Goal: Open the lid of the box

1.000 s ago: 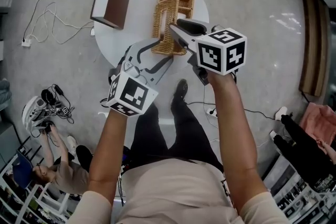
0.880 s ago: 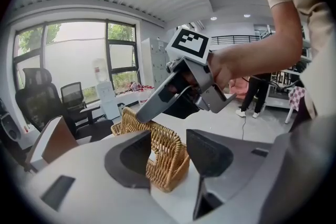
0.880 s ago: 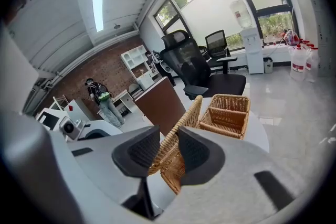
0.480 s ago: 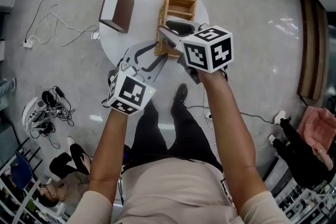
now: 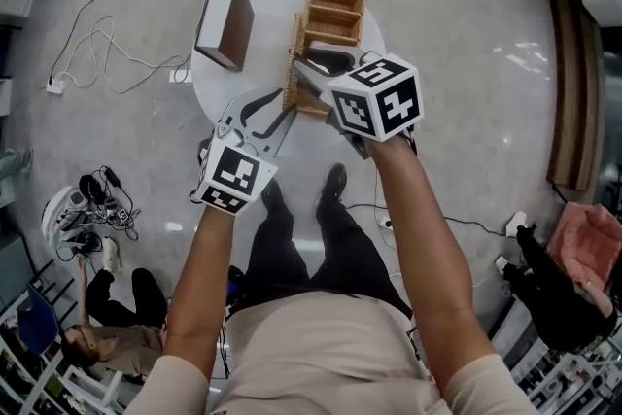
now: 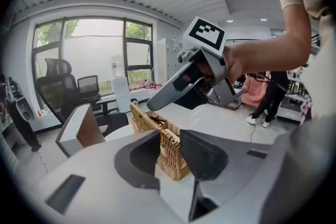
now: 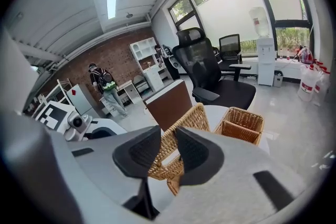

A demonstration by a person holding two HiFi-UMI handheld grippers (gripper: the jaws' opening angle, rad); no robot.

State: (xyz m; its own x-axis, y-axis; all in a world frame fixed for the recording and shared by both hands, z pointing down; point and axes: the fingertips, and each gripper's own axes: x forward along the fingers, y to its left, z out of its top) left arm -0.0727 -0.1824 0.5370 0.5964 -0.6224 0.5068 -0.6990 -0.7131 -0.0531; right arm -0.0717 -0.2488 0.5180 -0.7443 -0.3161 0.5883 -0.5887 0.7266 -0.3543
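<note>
The right gripper [image 7: 167, 148] has its jaws closing on the open-framed, tan wicker lid [image 7: 190, 117]. The weave fills the whole gap between the dark pads, so I judge it clamped there, near the lid's top rim.

The left gripper [image 6: 169, 153] is closing as well. The near end of the wickerwork stands between its jaws, but the pads do not plainly press on it. I cannot tell whether that end belongs to the lid or to a corner of the box.

In the head view the rectangular, compartmented wicker box [image 5: 332, 13] sits on the round white table [image 5: 267, 26] at about 12 o'clock from the person. The lid stands upright, seen edge-on along the box's 9 o'clock side, and the compartments lie uncovered. A flat slab with a brown face and a white edge [image 5: 222, 19] stands on the table at 10 o'clock, near the lid but apart from it. A black office chair [image 7: 207, 68] is beyond the table at 12 o'clock.

The step in hand looks like the swing of the lid, which is about half done.

Next, the right gripper should carry the top rim over toward 9 o'clock on an arc about the lid's lower edge. The left gripper should steady the wicker so the light box does not slide or tip. No hinge is visible, so the pull should be gentle and stop short of the slab.
</note>
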